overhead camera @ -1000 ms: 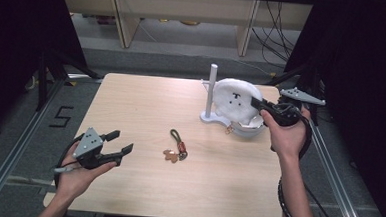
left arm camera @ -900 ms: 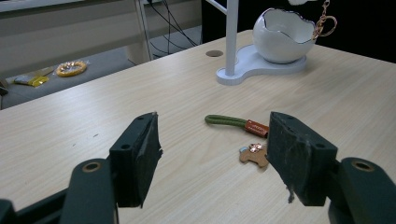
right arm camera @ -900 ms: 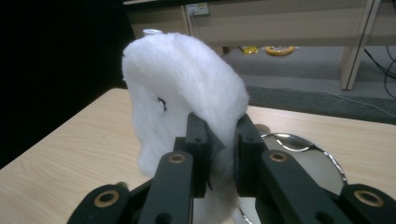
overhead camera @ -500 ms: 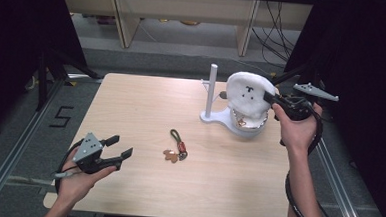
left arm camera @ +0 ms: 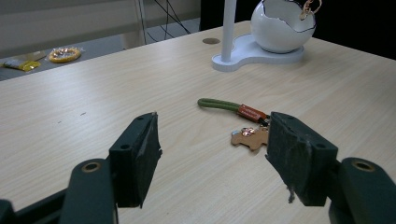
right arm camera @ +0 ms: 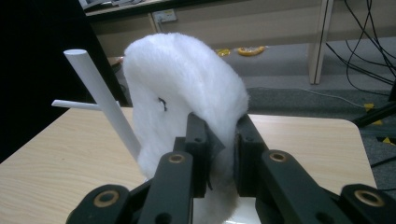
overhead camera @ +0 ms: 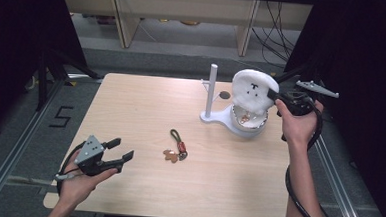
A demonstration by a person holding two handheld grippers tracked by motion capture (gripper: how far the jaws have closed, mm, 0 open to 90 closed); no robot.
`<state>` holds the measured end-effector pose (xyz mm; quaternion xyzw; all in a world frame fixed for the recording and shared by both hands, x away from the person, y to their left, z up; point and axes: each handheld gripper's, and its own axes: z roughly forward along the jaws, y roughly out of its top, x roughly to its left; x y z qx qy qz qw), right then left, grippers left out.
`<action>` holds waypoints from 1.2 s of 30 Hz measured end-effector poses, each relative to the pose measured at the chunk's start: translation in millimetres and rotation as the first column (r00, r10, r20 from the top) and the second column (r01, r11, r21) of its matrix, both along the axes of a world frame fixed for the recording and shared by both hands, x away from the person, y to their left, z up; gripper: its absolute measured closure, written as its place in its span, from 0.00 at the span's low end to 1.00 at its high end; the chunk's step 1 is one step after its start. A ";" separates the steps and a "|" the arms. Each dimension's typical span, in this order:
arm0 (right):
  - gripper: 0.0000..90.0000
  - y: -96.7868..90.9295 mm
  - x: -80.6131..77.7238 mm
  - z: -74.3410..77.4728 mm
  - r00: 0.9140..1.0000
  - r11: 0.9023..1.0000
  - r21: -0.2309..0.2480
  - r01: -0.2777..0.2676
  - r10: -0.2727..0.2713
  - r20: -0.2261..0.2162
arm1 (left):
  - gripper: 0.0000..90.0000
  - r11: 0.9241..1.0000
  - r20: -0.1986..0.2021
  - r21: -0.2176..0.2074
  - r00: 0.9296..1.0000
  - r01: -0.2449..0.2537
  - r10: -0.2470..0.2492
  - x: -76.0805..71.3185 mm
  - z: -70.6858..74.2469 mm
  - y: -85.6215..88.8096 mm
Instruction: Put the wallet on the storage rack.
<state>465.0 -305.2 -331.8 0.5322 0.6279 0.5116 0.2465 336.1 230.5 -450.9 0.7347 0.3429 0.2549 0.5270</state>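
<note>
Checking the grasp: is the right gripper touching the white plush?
Touching. The right gripper view shows the right gripper pinching the white plush, its fur squeezed between both jaws.

A black numeral "5" [overhead camera: 60,116] is marked on the grey floor [overhead camera: 24,129] just left of the worktop [overhead camera: 146,106], seen in the high view. The red tag [left arm camera: 251,112] on the key strap carries print too small to read.

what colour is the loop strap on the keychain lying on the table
Olive green, with a red-orange tag joining it to a brown charm; the keychain shows best in the left gripper view.
</note>
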 end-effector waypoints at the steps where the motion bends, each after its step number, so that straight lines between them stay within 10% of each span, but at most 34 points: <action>1: 0.89 -0.9 1.0 -0.7 1.000 1.000 -0.003 0.004 -0.004 0.000 | 0.38 1.000 -0.001 0.000 1.000 -0.001 0.001 0.0 0.0 -0.1; 36: 0.88 -23.3 19.4 -40.8 0.993 0.998 -0.040 0.039 -0.043 -0.112 | 0.38 1.000 -0.020 0.010 1.000 0.003 -0.003 2.1 -9.2 -3.0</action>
